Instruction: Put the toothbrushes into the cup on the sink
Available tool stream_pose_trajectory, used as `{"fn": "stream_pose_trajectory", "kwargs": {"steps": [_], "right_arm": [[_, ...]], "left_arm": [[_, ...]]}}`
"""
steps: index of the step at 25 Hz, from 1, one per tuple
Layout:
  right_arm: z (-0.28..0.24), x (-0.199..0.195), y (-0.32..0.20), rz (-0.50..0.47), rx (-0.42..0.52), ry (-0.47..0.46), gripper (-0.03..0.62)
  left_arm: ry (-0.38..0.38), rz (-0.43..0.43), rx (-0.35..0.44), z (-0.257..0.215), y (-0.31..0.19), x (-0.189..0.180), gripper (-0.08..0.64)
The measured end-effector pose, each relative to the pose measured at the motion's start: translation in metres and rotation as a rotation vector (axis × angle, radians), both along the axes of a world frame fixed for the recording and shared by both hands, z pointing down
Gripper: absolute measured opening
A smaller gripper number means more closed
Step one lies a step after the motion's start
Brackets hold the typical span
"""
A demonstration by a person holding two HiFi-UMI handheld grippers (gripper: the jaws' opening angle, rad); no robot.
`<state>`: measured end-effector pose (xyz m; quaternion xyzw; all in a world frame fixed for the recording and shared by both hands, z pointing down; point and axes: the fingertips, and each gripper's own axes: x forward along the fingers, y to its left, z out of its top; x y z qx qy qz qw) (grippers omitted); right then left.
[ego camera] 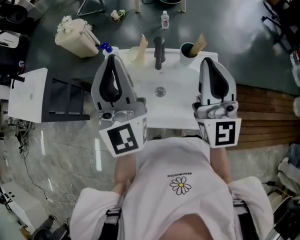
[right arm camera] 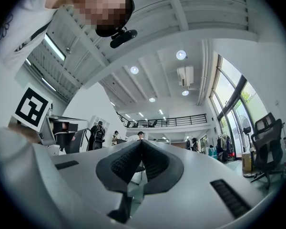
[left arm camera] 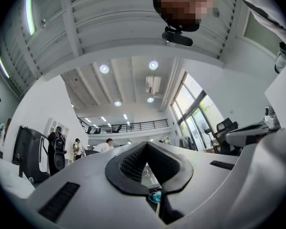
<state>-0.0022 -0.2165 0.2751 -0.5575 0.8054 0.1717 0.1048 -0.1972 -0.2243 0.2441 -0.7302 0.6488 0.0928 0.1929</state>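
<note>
In the head view a white sink point(ego camera: 177, 111) lies in front of me, with a black tap point(ego camera: 159, 52) at its back edge. A dark cup point(ego camera: 188, 50) stands at the back right corner, and a tan stick-like thing point(ego camera: 199, 42) pokes out of it. A pale similar thing point(ego camera: 140, 48) leans at the back left corner; it is too small to tell whether either is a toothbrush. My left gripper point(ego camera: 112, 59) and right gripper point(ego camera: 208, 60) are held level above the sink's two sides. In the gripper views, the left gripper point(left arm camera: 147, 146) and right gripper point(right arm camera: 141, 143) show their dark pads touching, with nothing between them.
A cream bin point(ego camera: 75, 37) full of white paper stands on the dark floor at the back left, with a small blue thing point(ego camera: 105, 47) beside the sink. A water bottle point(ego camera: 164, 19) stands behind the tap. A grey rack point(ego camera: 65, 102) is at the left, wooden decking point(ego camera: 262, 114) at the right.
</note>
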Motion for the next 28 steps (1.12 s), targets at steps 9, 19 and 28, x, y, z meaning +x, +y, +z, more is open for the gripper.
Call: {"fn": "stream_pose_trajectory", "kwargs": {"steps": [9,19,28], "right_arm": [[0.020,-0.003,-0.003,-0.004,-0.066,-0.005,0.012],[0.017,0.002,-0.002,0.007,-0.064,-0.015,0.012],[0.014,0.002,-0.003,0.005,-0.064,-0.018,0.012]], "left_arm": [[0.004,-0.027,-0.075,0.029,0.005,0.002,0.017],[0.025,-0.011,-0.089,0.032,0.004,0.003,0.016],[0.037,-0.015,-0.091,0.029,0.003,0.000,0.017]]}}
